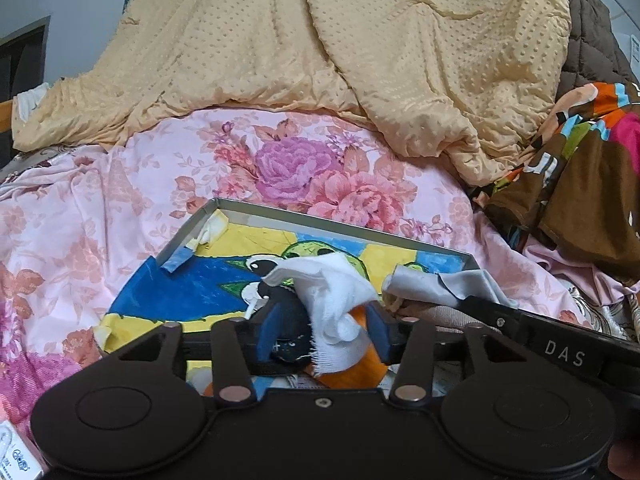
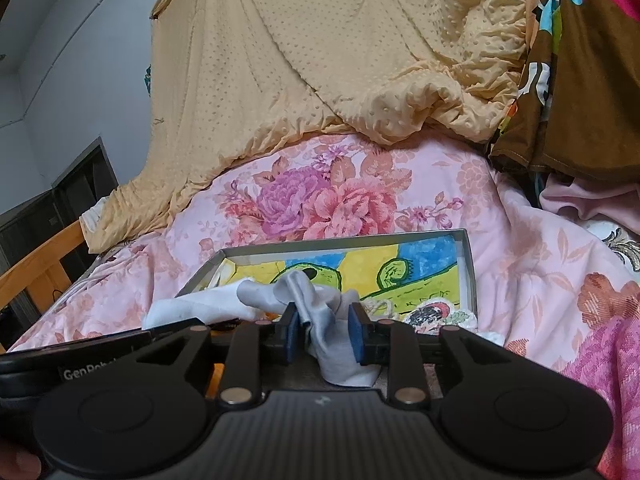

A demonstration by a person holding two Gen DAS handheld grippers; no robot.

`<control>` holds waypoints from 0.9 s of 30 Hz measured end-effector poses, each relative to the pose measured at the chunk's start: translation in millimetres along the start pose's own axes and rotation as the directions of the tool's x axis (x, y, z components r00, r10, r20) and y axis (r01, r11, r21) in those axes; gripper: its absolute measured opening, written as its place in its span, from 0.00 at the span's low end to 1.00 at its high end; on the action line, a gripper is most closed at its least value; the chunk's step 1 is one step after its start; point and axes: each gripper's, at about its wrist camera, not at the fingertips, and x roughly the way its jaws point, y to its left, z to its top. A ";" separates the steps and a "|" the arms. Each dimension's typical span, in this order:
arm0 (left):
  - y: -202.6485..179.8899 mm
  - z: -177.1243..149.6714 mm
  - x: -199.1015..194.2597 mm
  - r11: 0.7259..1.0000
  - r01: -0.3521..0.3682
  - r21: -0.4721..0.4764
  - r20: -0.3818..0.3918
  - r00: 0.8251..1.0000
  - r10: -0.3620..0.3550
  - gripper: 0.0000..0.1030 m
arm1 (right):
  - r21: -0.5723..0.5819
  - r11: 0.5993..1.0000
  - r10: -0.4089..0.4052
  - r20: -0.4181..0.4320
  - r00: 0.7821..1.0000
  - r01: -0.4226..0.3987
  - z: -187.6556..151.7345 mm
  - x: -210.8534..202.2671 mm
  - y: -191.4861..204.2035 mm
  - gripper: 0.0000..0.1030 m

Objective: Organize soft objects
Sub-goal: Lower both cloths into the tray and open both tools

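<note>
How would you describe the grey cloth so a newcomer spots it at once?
Start at the pink floral bedspread and find the shallow tray lined with a yellow-and-blue painting. The grey cloth lies bunched at its near edge, between the right gripper's blue pads. Unlike the frayed white cloth beside it, it is smooth and grey.

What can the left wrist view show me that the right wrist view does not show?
Only the left wrist view shows the white gauze cloth standing between the left gripper jaws, with an orange object under it. Only the right wrist view shows the grey cloth between the right gripper jaws, and a wooden bed rail. Both show the painted tray, the floral sheet and the yellow blanket.
</note>
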 end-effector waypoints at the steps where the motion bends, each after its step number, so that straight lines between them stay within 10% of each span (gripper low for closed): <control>1: 0.2 0.2 -0.5 1.000 -0.005 -0.001 0.002 1.000 0.005 0.52 | -0.002 1.000 -0.002 0.000 1.000 0.002 0.2 0.0 -0.2 0.32; 27: 8.8 4.9 -47.5 0.995 -0.095 -0.022 0.076 0.992 0.097 0.93 | -0.006 0.999 -0.034 0.033 0.999 0.035 12.3 -39.5 7.6 0.90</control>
